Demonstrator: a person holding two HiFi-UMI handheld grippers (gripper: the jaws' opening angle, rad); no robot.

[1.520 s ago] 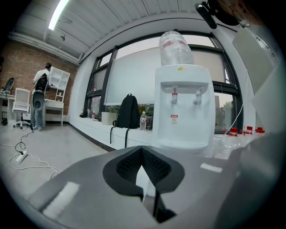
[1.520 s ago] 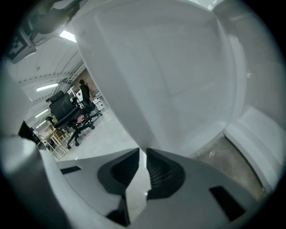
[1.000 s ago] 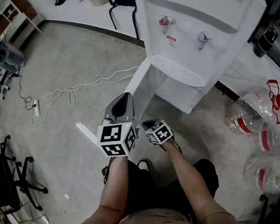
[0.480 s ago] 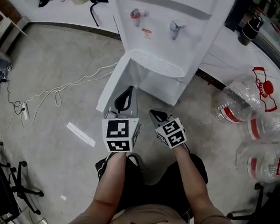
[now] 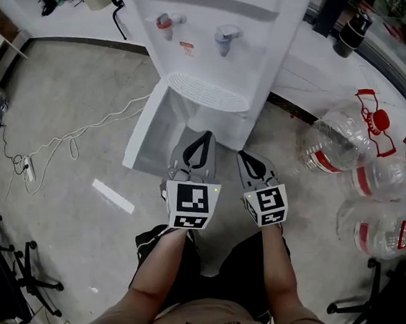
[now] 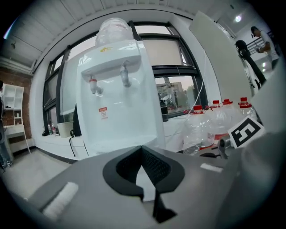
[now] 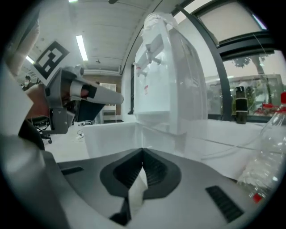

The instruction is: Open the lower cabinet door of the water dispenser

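The water dispenser [image 5: 249, 23] stands on the floor at the far side, its two taps [image 5: 165, 20] facing the person. Its lower cabinet door [image 5: 144, 131] stands wide open, swung out to the left from the dispenser's front left corner so that its inner face shows. The cabinet's open mouth sits under the drip tray [image 5: 205, 92].

The left gripper [image 5: 204, 134] is held just in front of that opening, beside the open door and touching neither. In its own view its jaws are closed tip to tip with nothing between them, pointing at the dispenser's front. The right gripper [image 5: 245, 154] is close beside it on the right, a little nearer the person. Its jaws are also pressed together and empty, and they point past the door's edge toward the dispenser's side.

Several clear plastic bottles [image 5: 334, 149] with red caps lie on the floor near the right edge. A white cable [image 5: 69, 136] trails across the floor at the left.
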